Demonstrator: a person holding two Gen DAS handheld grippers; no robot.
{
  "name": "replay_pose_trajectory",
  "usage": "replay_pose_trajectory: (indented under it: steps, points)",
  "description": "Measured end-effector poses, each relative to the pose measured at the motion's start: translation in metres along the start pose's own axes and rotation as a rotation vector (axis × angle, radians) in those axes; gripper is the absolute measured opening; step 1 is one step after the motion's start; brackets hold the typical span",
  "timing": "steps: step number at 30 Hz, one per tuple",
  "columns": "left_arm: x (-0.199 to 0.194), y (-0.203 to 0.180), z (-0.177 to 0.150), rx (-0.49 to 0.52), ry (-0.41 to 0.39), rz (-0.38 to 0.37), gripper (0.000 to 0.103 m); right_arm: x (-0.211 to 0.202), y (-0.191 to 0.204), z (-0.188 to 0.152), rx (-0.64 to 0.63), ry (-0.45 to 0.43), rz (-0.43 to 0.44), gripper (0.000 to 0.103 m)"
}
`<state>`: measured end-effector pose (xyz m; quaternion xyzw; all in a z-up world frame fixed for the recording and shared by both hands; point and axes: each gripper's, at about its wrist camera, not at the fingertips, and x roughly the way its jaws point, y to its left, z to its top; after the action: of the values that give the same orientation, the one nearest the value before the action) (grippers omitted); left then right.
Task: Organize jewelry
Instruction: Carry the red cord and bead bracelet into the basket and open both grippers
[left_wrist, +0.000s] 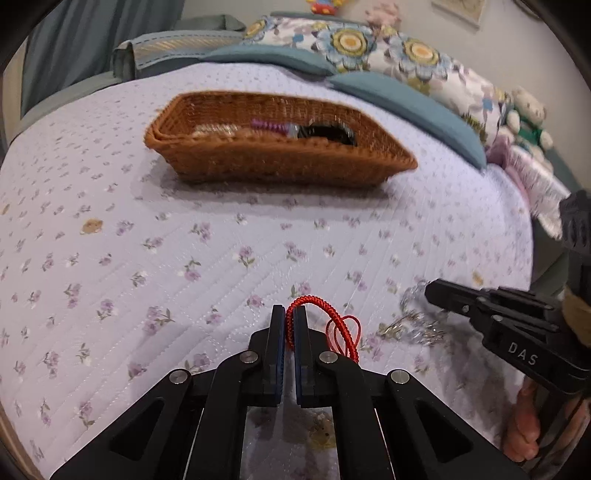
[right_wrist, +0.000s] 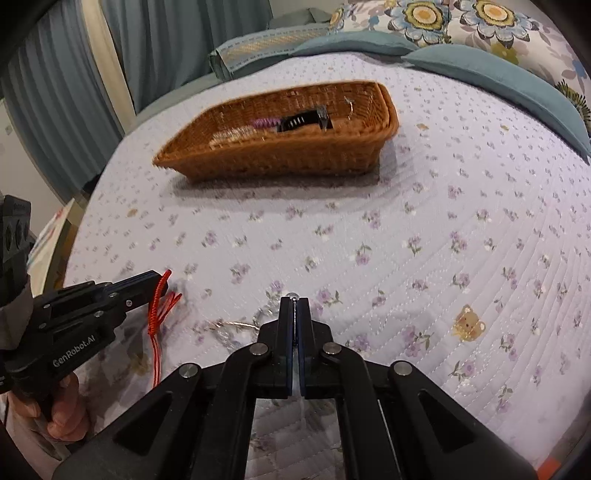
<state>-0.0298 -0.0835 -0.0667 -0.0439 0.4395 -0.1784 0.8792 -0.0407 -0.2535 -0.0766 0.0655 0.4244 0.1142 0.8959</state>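
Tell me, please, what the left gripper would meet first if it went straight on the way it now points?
Probably the bedspread short of the wicker basket, since the left gripper, shut on the red cord bracelet, points downward; depth is unclear.

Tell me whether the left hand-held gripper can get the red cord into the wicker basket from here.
Probably yes. The left hand-held gripper is shut on the red cord, and only bare quilt lies between it and the open-topped wicker basket.

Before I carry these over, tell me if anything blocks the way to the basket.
Nothing visible does. Only bare quilt lies between the red cord, the clear beads and the basket, whose top is open.
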Motion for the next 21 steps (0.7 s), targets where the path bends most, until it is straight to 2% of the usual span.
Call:
replay_pose_trajectory:
  steps: [6, 11, 21]
  points:
    - [-0.022, 0.009, 0.007, -0.047, -0.063, -0.047, 0.004, -0.023, 0.008, 0.014, -0.02, -0.067, 0.046, 0.002]
    - [-0.039, 0.009, 0.029, -0.034, -0.116, -0.034, 0.004, -0.039, 0.014, 0.039, -0.037, -0.121, 0.037, 0.002]
    - [-0.046, 0.021, 0.12, -0.001, -0.228, 0.021, 0.004, -0.055, 0.03, 0.127, -0.131, -0.269, 0.056, 0.002]
